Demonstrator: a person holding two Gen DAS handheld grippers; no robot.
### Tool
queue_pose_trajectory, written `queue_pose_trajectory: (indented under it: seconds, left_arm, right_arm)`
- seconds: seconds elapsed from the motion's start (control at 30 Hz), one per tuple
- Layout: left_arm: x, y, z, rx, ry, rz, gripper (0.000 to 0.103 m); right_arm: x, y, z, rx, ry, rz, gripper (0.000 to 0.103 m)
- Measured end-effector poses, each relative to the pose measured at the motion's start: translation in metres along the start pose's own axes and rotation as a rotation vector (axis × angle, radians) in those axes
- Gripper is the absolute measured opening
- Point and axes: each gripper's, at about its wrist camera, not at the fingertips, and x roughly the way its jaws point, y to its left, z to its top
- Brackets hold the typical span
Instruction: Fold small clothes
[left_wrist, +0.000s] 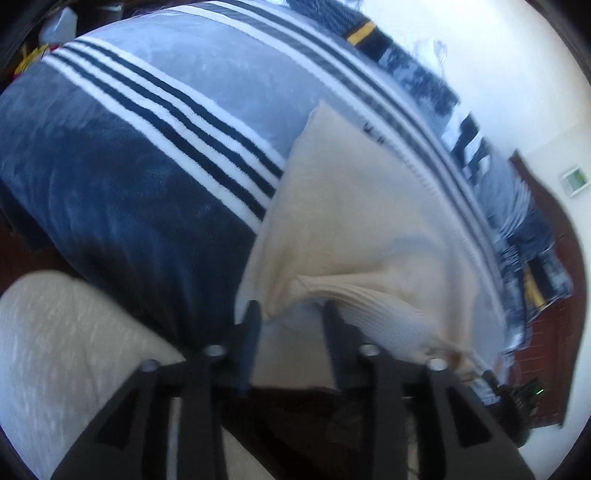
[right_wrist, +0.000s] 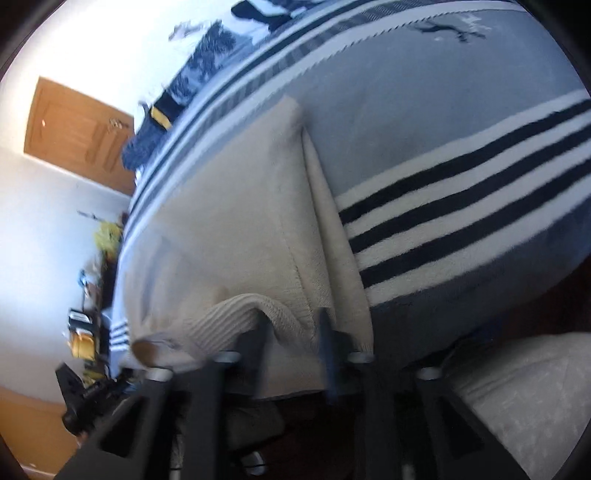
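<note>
A cream knitted garment (left_wrist: 332, 221) lies folded on a grey, navy and white striped blanket (left_wrist: 147, 155), with its ribbed edge (left_wrist: 373, 314) nearest me. My left gripper (left_wrist: 291, 314) hovers at the garment's near corner. Its fingers (left_wrist: 253, 321) stand apart, with a tip of cloth in the gap and neither pad pressing on it. In the right wrist view the same garment (right_wrist: 236, 206) runs up the blanket (right_wrist: 443, 129). My right gripper (right_wrist: 291, 328) is open over the ribbed edge (right_wrist: 229, 314), and cloth lies loose between its fingers (right_wrist: 327, 332).
A person's leg in light trousers is close by (left_wrist: 55, 350) (right_wrist: 517, 387). A patterned navy cover with a yellow band (left_wrist: 365, 31) lies at the far side of the bed. A wooden door (right_wrist: 77, 125) and floor clutter (right_wrist: 85, 332) lie beyond the bed.
</note>
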Motion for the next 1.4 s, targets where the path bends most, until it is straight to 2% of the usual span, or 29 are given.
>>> queue_pose_trajectory:
  seconds: [0.03,0.07,0.13,0.27,0.33,0.4,0.47,0.53,0.6,0.63,0.67,0.7,0.73,0.77,0.83,0.93,1.03,1.13,1.2,1.27,1.3,1.33,1.37,1.4]
  left_arm:
    - [-0.007,0.000,-0.004,-0.016,-0.003,-0.025,0.042]
    - [-0.010,0.001,-0.005,-0.025,0.001,-0.040,0.044]
    - [-0.011,-0.003,-0.009,-0.059,0.023,-0.089,0.054]
    - [0.006,-0.020,0.004,-0.105,0.088,-0.158,0.061]
    - [0.025,-0.021,0.018,-0.189,0.126,-0.115,0.069]
    - [0.040,-0.013,0.030,-0.278,0.157,-0.080,0.069]
    - [0.057,-0.002,0.039,-0.376,0.193,-0.028,0.069]
    - [0.068,0.006,0.041,-0.438,0.226,-0.027,0.064]
    - [0.066,0.005,0.038,-0.410,0.214,-0.014,0.052]
    - [0.062,0.003,0.036,-0.373,0.203,-0.001,0.043]
    - [0.059,0.003,0.032,-0.341,0.196,0.010,0.036]
    - [0.055,0.003,0.027,-0.306,0.189,0.019,0.023]
    - [0.050,0.006,0.023,-0.278,0.181,0.021,0.014]
    - [0.046,0.007,0.018,-0.245,0.171,0.015,0.011]
    - [0.033,0.012,0.009,-0.199,0.154,-0.023,0.007]
    - [0.017,0.010,0.004,-0.159,0.120,-0.088,0.007]
    - [0.013,0.017,-0.001,-0.143,0.103,-0.093,0.007]
    - [0.038,0.022,-0.007,-0.131,0.136,-0.015,0.007]
    - [0.048,0.024,-0.012,-0.121,0.174,0.033,0.008]
    - [0.045,0.023,-0.010,-0.113,0.170,0.021,0.011]
    - [0.041,0.024,-0.009,-0.107,0.156,0.026,0.021]
    - [0.039,0.024,-0.008,-0.108,0.147,0.026,0.034]
    - [0.037,0.026,-0.008,-0.117,0.141,0.014,0.035]
    - [0.038,0.026,-0.006,-0.119,0.140,0.007,0.035]
  right_arm:
    - [-0.007,0.000,-0.004,0.004,-0.024,0.004,0.081]
    - [-0.013,-0.001,-0.007,0.010,-0.038,0.016,0.084]
    - [-0.018,-0.004,-0.016,0.039,-0.027,0.078,0.084]
    - [-0.003,-0.004,-0.027,0.113,0.044,0.179,0.084]
    - [0.010,0.000,-0.026,0.166,0.081,0.233,0.084]
    - [0.024,-0.002,-0.017,0.255,0.115,0.293,0.084]
    - [0.035,-0.009,-0.008,0.367,0.122,0.281,0.084]
    - [0.046,-0.012,0.001,0.431,0.126,0.280,0.084]
    - [0.053,-0.013,0.006,0.442,0.141,0.221,0.076]
    - [0.056,-0.012,0.008,0.434,0.154,0.190,0.064]
    - [0.055,-0.011,0.008,0.415,0.162,0.159,0.048]
    - [0.053,-0.008,0.008,0.385,0.168,0.124,0.039]
    - [0.050,-0.002,0.007,0.341,0.162,0.096,0.021]
    - [0.048,0.003,0.009,0.301,0.153,0.079,0.013]
    - [0.038,0.006,0.002,0.215,0.136,0.045,0.010]
    - [0.024,0.009,-0.001,0.148,0.114,0.096,0.008]
    - [-0.004,0.029,0.000,0.026,0.060,0.107,0.008]
    - [-0.010,0.038,-0.007,-0.057,0.043,0.079,0.008]
    - [0.015,0.031,-0.012,-0.034,0.087,0.050,0.010]
    - [0.035,0.010,-0.020,0.056,0.169,0.055,0.012]
    - [0.037,0.006,-0.021,0.084,0.175,0.064,0.014]
    - [0.035,0.006,-0.022,0.081,0.166,0.064,0.021]
    - [0.032,0.008,-0.022,0.068,0.152,0.069,0.041]
    - [0.028,0.009,-0.022,0.060,0.137,0.073,0.054]
